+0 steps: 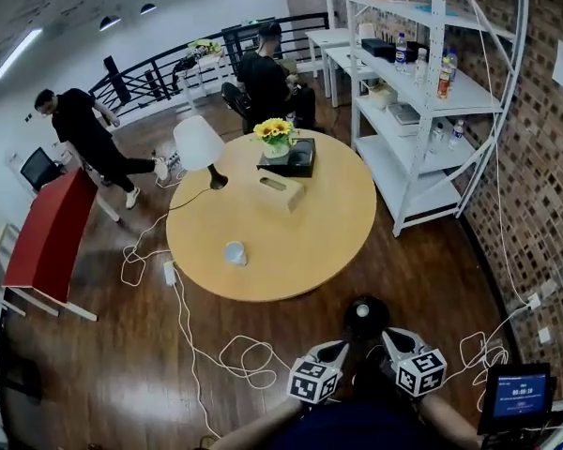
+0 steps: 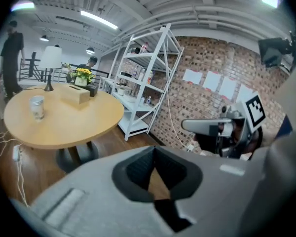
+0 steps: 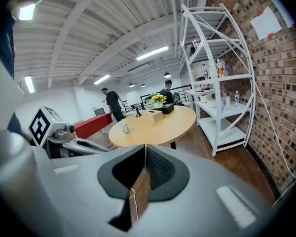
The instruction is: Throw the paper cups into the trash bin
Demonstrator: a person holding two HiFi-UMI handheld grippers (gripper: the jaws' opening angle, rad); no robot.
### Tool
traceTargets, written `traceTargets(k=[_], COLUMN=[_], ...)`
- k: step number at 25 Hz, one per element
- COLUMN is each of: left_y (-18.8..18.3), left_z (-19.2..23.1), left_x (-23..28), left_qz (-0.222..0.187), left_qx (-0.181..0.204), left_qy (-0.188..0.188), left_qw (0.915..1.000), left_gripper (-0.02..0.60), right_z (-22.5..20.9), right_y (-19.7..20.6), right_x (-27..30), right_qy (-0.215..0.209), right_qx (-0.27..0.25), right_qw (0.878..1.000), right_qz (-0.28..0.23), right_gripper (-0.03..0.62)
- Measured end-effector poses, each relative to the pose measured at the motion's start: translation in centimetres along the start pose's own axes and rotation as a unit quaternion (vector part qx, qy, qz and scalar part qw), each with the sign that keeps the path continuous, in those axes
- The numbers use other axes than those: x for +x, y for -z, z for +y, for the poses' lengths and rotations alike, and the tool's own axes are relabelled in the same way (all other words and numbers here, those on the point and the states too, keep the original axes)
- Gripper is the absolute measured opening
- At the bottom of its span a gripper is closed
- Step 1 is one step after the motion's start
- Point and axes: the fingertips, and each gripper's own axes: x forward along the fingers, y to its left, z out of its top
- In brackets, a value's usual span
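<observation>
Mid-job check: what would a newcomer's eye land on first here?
The round wooden table fills the middle of the head view, with a lone paper cup on its left side and a white lamp, yellow flowers and a tissue box at its far side. Right of it a white shelf rack stands against the brick wall. The left gripper and right gripper sit shut and empty at the bottom edge.

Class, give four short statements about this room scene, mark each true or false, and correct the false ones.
1. The white paper cup stands on the round wooden table. True.
2. The left gripper holds the cup. False: its jaws are shut on nothing.
3. The white table lamp lies on the floor. False: it stands on the table.
4. The right gripper is shut and empty. True.
</observation>
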Motion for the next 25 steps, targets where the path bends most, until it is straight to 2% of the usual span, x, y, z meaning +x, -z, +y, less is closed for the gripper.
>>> traceTargets(k=[3, 6, 10, 13, 16, 21, 25], left_y=[3.6, 5.4, 4.1, 2.4, 1.9, 2.7, 3.8], left_z=[-1.1, -2.0, -2.6, -2.4, -2.0, -2.8, -6.4], left_x=[-3.6, -6.6, -9.2, -10.6, -12.0, -13.3, -11.9], left_qz=[-0.001, -0.008, -0.060, -0.097, -0.116, -0.110, -0.073], left_qx=[-0.016, -0.029, -0.039, -0.037, -0.041, -0.051, -0.037], left_qy=[0.013, 0.024, 0.027, 0.020, 0.005, -0.010, 0.008], left_qw=[0.9998, 0.9992, 0.9971, 0.9944, 0.9925, 0.9926, 0.9966], left_gripper=[0.005, 0.005, 0.005, 0.005, 0.005, 0.005, 0.005], right_z=[4.2, 8.1, 10.1, 11.0, 12.3, 13.6, 12.9], right_y=[1.5, 3.2, 2.0, 0.2, -0.3, 0.0, 1.9], right_x=[-2.9, -4.7, -6.1, -5.9, -5.5, -6.9, -9.2], right_qy=[0.014, 0.000, -0.001, -0.012, -0.035, -0.055, -0.063], right_qx=[0.001, 0.002, -0.033, -0.014, 0.004, 0.016, 0.063], right_qw=[1.000, 1.000, 0.999, 1.000, 0.999, 0.998, 0.996], right_qz=[-0.005, 0.012, 0.016, -0.003, -0.008, -0.014, -0.028], right_gripper=[0.015, 0.011, 0.011, 0.011, 0.011, 0.011, 0.011])
